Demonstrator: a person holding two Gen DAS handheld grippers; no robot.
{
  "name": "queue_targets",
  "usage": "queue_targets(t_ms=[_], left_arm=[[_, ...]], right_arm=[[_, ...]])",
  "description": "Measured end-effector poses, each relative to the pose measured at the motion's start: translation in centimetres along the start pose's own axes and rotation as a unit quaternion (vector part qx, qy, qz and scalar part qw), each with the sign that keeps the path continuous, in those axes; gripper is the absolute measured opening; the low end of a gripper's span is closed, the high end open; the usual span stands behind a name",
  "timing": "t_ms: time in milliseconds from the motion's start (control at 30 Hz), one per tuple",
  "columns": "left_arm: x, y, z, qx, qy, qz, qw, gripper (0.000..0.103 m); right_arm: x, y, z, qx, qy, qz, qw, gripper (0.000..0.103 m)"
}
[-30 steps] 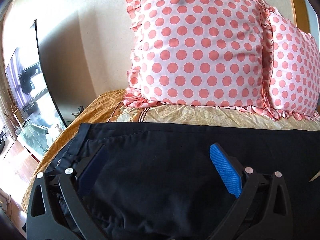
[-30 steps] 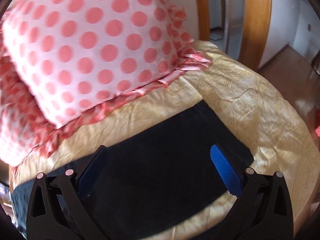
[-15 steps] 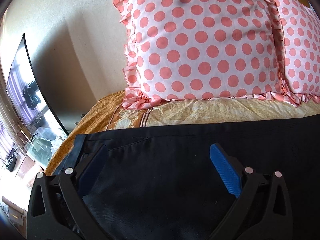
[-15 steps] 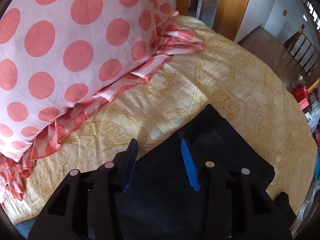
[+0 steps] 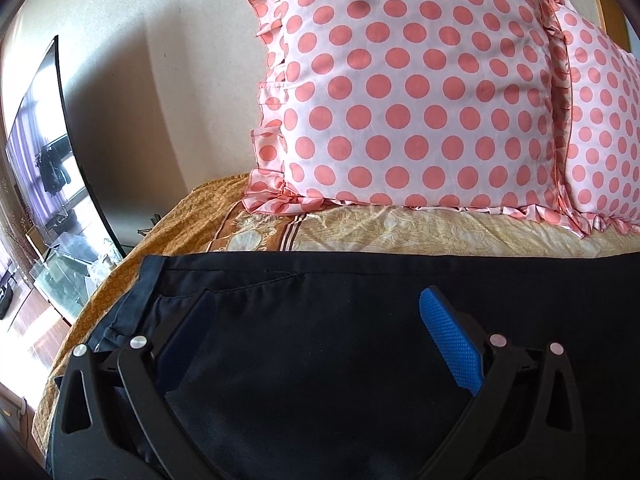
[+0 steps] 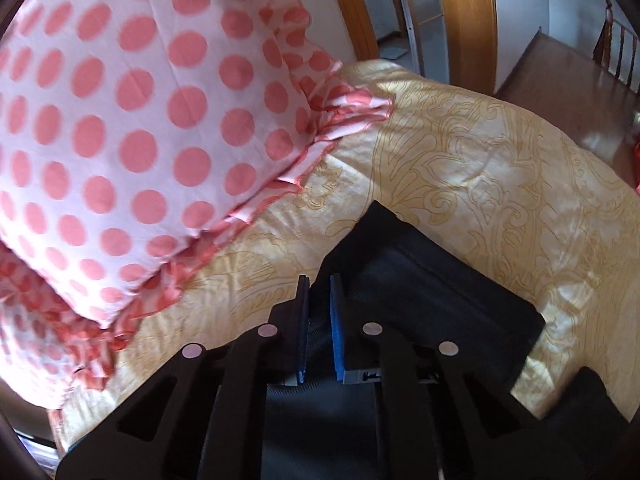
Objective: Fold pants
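Observation:
Dark navy pants [image 5: 320, 344] lie flat across a yellow patterned bedspread [image 5: 440, 232]. In the left wrist view the waistband end [image 5: 148, 280] is at the left. My left gripper [image 5: 316, 320] is open, its blue pads spread wide just above the fabric near the waist. In the right wrist view the leg-hem end of the pants [image 6: 432, 280] shows on the bedspread [image 6: 500, 168]. My right gripper [image 6: 318, 304] is shut on the far edge of the pants leg, with cloth pinched between the blue pads.
Two pink polka-dot pillows [image 5: 400, 92] [image 6: 120, 120] lean against the wall behind the pants. A dark screen [image 5: 44, 152] stands left of the bed. A wooden door frame [image 6: 464, 20] and wooden floor [image 6: 560, 64] lie beyond the bed's right edge.
My right gripper went from wide open above the pants leg to shut on its far edge. My left gripper stayed open and shifted only slightly near the waist.

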State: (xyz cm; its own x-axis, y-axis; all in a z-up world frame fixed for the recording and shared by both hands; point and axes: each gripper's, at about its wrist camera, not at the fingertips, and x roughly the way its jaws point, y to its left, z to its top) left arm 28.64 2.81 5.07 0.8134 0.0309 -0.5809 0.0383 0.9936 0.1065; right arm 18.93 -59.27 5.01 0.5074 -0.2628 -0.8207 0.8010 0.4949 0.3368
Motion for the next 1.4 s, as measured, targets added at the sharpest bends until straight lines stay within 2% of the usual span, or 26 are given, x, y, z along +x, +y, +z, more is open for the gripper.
queue_targets(t_ms=[133,233,400,433,500,600,667,733,800,967,1100,1300,1400], left_arm=[[0.0,1.4,0.7,-0.036,0.02,-0.028,0.9988,0.101],[0.6,2.5,1.5,-0.061,0.033,-0.034,0.997,0.101],[3.6,3.6,3.5,-0.094,0.075,-0.05,0.9915,0.1],[4.4,4.0,4.0,-0.107,0.087,-0.059,0.9887,0.1],[6.2,4.6,4.9,-0.142,0.11,-0.066,0.9815,0.089],[9.4,4.9,5.9,-0.189,0.163,-0.091,0.964,0.089],[11.3,4.5,6.2,-0.205,0.194,-0.099,0.9543,0.089],[13.3,4.1,6.3,-0.223,0.229,-0.113,0.9406,0.089],[14.5,3.6,6.1,-0.231,0.255,-0.108,0.9327,0.089],[15.9,2.0,5.6,-0.199,0.28,-0.075,0.9361,0.089],[16.3,1.4,5.3,-0.191,0.289,-0.071,0.9354,0.088],[17.1,2.1,5.7,-0.185,0.318,-0.061,0.928,0.068],[17.7,2.0,6.4,-0.168,0.341,-0.046,0.9235,0.067]], right_arm=[[-4.5,-1.8,-2.6,-0.002,-0.022,0.056,0.998,0.009],[-8.0,-4.1,-6.0,0.005,-0.038,0.088,0.995,0.009],[-10.1,-7.2,-10.5,0.017,-0.036,0.102,0.994,0.009],[-10.0,-7.4,-11.0,0.015,-0.037,0.099,0.994,0.004],[-10.0,-7.8,-11.7,0.015,-0.035,0.1,0.994,0.004],[-10.3,-8.0,-12.2,0.008,-0.034,0.1,0.994,0.004],[-10.2,-7.9,-12.0,0.003,-0.035,0.101,0.994,0.004],[-10.2,-7.9,-12.0,0.002,-0.035,0.101,0.994,0.004],[-10.2,-8.3,-12.1,0.008,-0.035,0.104,0.994,0.004],[-10.1,-9.1,-12.4,0.02,-0.033,0.114,0.993,0.004],[-10.4,-8.9,-12.5,0.018,-0.038,0.12,0.992,0.004],[-10.3,-8.9,-12.3,0.017,-0.039,0.123,0.991,0.004],[-10.3,-8.8,-12.2,0.017,-0.041,0.125,0.991,0.004]])
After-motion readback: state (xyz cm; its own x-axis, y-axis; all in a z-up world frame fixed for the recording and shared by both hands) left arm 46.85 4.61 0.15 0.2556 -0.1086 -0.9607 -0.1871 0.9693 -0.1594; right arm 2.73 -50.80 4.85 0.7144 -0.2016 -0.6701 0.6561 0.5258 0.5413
